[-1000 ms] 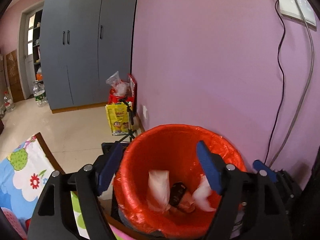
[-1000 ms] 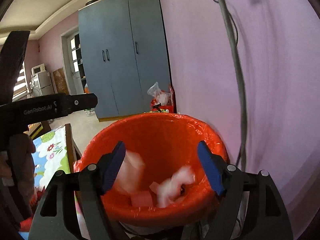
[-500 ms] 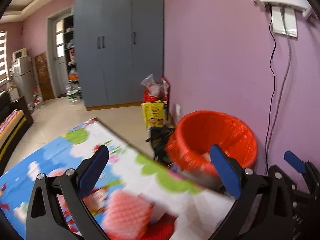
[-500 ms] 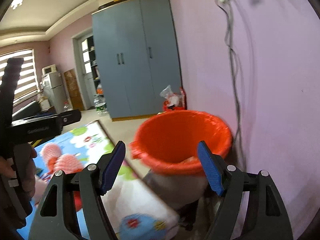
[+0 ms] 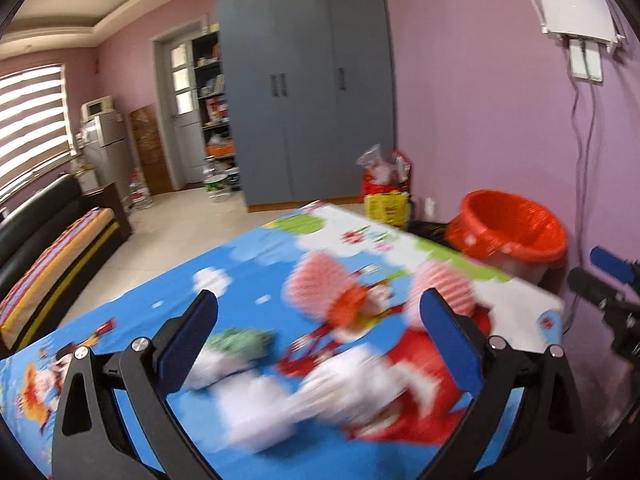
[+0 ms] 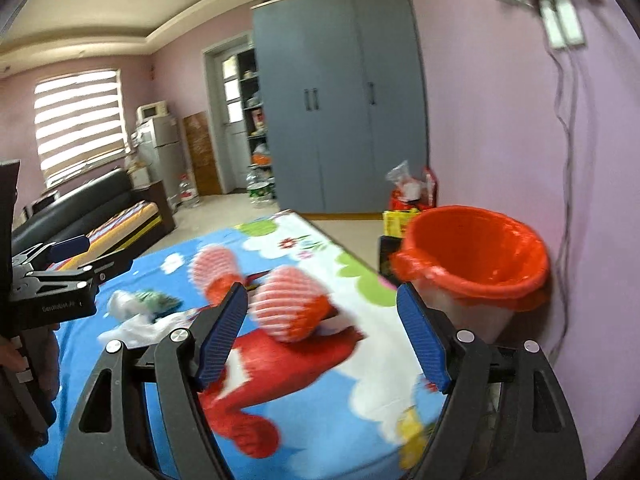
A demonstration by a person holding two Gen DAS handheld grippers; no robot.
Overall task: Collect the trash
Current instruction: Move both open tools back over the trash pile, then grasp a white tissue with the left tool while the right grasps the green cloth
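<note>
A bin with a red liner [image 5: 516, 236] [image 6: 476, 252] stands on the floor by the pink wall, past the table's far right corner. My left gripper [image 5: 320, 340] is open and empty above the cartoon tablecloth [image 5: 240, 272]. A green and white crumpled wrapper [image 5: 240, 340] lies just ahead of its left finger; it also shows in the right wrist view [image 6: 140, 308]. My right gripper [image 6: 320, 336] is open and empty over the table's right part [image 6: 320, 380], with the bin to its front right. The left gripper's body [image 6: 52, 296] shows at the right view's left edge.
A blue-grey wardrobe [image 5: 312, 92] stands at the far wall, with bags [image 5: 384, 184] on the floor beside it. A black sofa [image 5: 48, 232] is at the left. Cables [image 6: 568, 160] hang down the wall behind the bin.
Both grippers have pulled back and left from above the bin to over the table. The bin now sits far to the right. Both stayed open.
</note>
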